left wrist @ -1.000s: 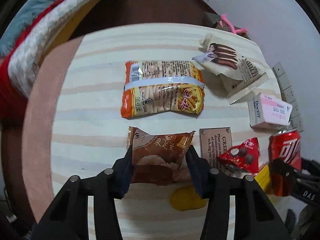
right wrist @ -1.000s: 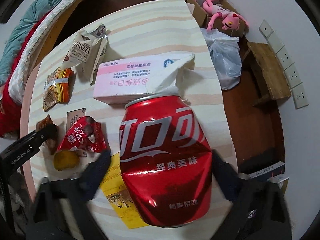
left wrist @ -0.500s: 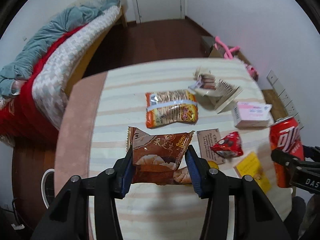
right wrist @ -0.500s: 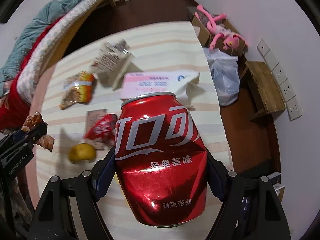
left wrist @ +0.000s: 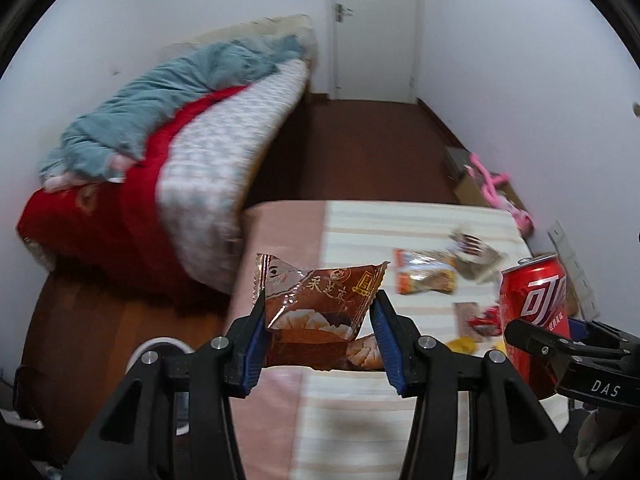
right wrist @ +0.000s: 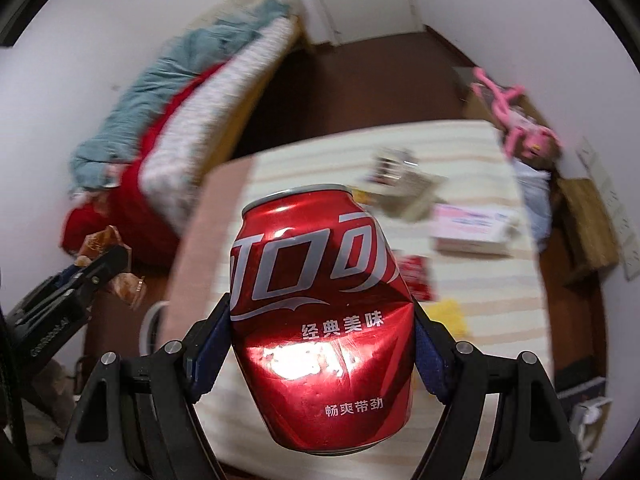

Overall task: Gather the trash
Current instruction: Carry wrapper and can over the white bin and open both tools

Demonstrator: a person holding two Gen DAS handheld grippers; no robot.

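My left gripper (left wrist: 318,334) is shut on a brown snack wrapper (left wrist: 316,312) and holds it up above the near left part of the striped table (left wrist: 360,220). My right gripper (right wrist: 322,344) is shut on a dented red cola can (right wrist: 320,312), held upright above the table; the can also shows at the right of the left wrist view (left wrist: 534,308). On the table lie an orange snack bag (left wrist: 426,278), a torn beige wrapper (left wrist: 476,256), a small red wrapper (right wrist: 416,278) and a pink-and-white tissue box (right wrist: 472,228).
A bed (left wrist: 192,168) with red and teal bedding stands left of the table. A pink plush toy (right wrist: 520,128) and a white plastic bag (right wrist: 532,196) lie on the floor at the right. A white round object (left wrist: 160,346) sits on the floor below the left gripper.
Both grippers have risen and pulled back from the table with the wrapper and the can; the views now take in the bed, door and floor.
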